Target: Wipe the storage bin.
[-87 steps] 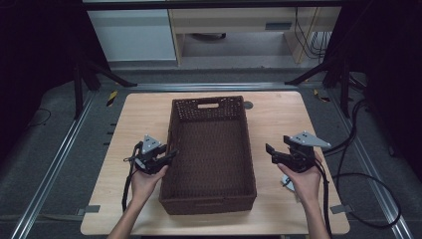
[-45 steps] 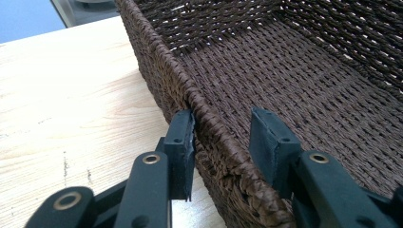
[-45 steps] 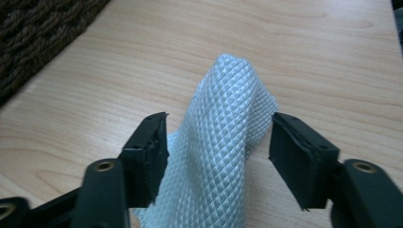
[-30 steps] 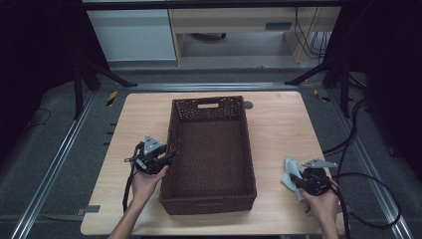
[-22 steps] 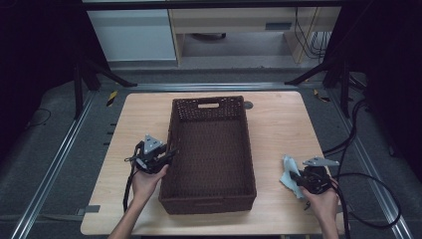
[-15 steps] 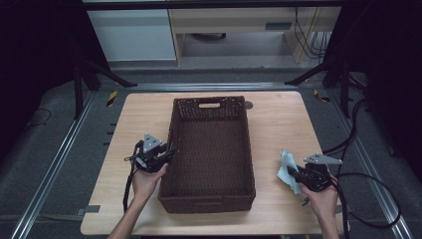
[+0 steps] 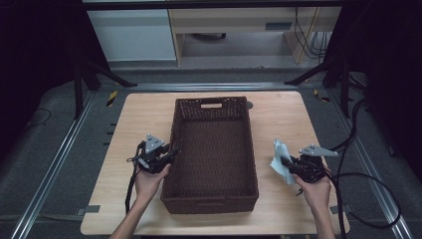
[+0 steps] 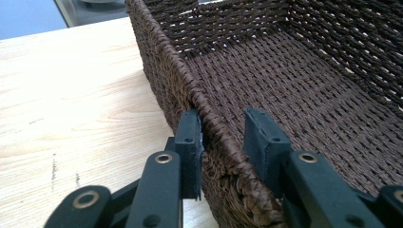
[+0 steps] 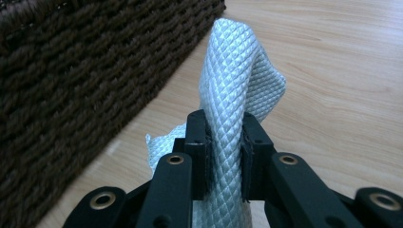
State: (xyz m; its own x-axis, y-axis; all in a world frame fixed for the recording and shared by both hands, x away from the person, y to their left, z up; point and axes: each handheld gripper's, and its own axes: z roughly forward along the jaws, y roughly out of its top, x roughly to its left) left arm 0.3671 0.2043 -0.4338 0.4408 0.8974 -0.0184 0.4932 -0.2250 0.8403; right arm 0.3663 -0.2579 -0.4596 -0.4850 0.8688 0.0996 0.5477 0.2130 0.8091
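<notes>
Pale, quilted cloth (image 9: 233, 95) is pinched between the right gripper's (image 9: 224, 156) two black jaws, which are clamped tight on a bunched fold. In the right gripper view the cloth rises above the fingertips (image 9: 198, 124) in a rounded hump, and a small corner trails down to the left of the jaws. Dark woven basket (image 9: 81, 71) wall runs along the left of that view, near the cloth but apart from it. From the high view the cloth (image 7: 280, 160) sits at the gripper's (image 7: 287, 164) tip, pointing toward the basket's (image 7: 251, 149) right side, over the bare wooden table (image 7: 283, 114). The right hand (image 7: 314, 186) grips the tool from behind, forearm coming in from the lower edge. The left gripper (image 8: 223, 137) straddles the basket's left rim (image 8: 209, 123): one jaw stands outside the wall, pressed against the weave, the other inside, with a small gap between it and the rim. Its jaws have just been closing around this rim. In the high view the left gripper (image 7: 171, 152) lies level at the basket's left wall, roughly midway along it, with the left hand (image 7: 149, 177) behind it and the forearm angling up from the bottom edge.
</notes>
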